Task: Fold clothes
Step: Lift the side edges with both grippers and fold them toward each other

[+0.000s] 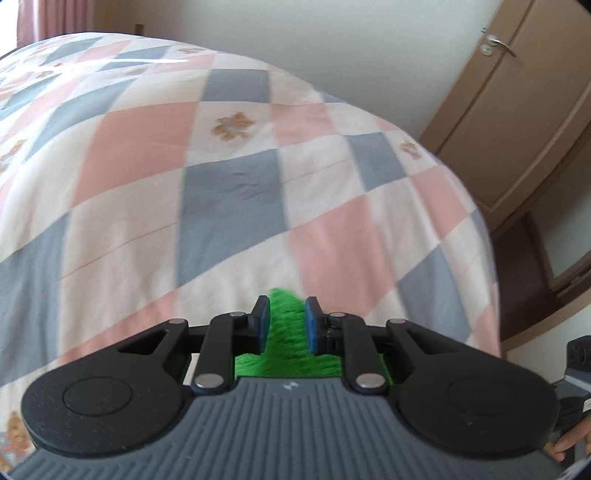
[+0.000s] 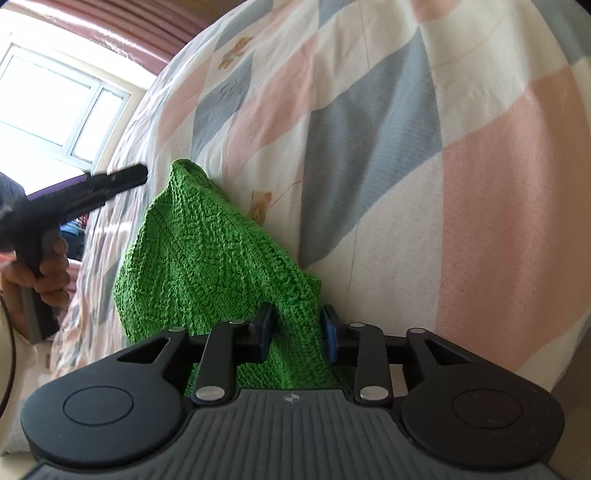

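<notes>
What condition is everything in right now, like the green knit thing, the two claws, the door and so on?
Green knitted garment: lifted above the bed, bunched, hanging between both grippers.
Left gripper: fingers closed on the garment.
Right gripper: fingers closed on the garment's edge.
Checked quilt: spread over the bed.
Door: shut.
Curtain: drawn aside, window uncovered.

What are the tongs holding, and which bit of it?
Both tongs pinch the green knitted garment: the right tongs grip a bunched edge, and the left tongs grip another edge. Which part of the garment cannot be told.
</notes>
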The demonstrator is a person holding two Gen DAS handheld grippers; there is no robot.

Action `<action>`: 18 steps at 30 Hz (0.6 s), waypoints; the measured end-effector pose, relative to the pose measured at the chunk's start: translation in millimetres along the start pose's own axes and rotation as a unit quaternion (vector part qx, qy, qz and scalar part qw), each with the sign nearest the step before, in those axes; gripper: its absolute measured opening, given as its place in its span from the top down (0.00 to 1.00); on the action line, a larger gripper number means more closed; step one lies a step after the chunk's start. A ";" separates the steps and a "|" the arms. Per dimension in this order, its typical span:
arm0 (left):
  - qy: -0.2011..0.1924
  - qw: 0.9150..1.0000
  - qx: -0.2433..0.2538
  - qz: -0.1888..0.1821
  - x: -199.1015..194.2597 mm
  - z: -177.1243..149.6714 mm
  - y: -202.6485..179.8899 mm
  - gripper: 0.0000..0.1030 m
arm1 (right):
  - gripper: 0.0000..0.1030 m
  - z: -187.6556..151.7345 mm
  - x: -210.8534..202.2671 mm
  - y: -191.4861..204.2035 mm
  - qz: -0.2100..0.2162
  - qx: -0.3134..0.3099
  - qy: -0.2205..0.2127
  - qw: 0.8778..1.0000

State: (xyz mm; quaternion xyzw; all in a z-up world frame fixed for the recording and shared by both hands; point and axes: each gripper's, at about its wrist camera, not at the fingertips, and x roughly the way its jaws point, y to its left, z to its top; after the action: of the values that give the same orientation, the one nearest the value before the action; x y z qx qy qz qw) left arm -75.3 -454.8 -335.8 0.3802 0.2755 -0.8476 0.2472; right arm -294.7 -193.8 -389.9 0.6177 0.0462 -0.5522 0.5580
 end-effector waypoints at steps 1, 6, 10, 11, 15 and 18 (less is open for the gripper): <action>0.010 1.000 0.008 0.005 9.7 -1.0 -4.2 0.84 | 0.68 -0.5 -4.6 1.2 -0.004 -0.004 -0.007 1.000; 0.024 0.999 -0.022 0.030 47.3 -18.3 6.5 0.85 | 0.68 -6.0 -22.4 8.8 -0.042 -0.055 -0.052 0.996; 0.004 0.998 -0.062 0.024 34.8 -23.5 15.2 0.88 | 0.68 -8.7 -13.7 6.5 -0.067 -0.091 -0.036 0.993; -0.006 0.998 -0.063 0.028 21.5 -23.6 14.0 0.88 | 0.68 -9.0 -18.5 11.5 -0.073 -0.102 -0.049 0.991; -0.037 0.994 -0.061 0.079 -40.6 -40.5 12.1 0.90 | 0.67 -20.3 -39.6 40.1 -0.092 -0.176 -0.100 0.975; -0.036 0.993 -0.050 0.104 -66.4 -64.7 5.8 0.90 | 0.50 -42.8 -38.5 62.1 -0.093 -0.256 -0.109 0.956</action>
State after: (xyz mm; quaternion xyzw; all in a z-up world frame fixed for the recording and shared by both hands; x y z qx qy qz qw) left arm 0.3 -402.7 -321.7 0.3630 0.2676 -0.8154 0.3629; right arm -240.8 -163.7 -332.0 0.3829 0.1821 -0.6354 0.6453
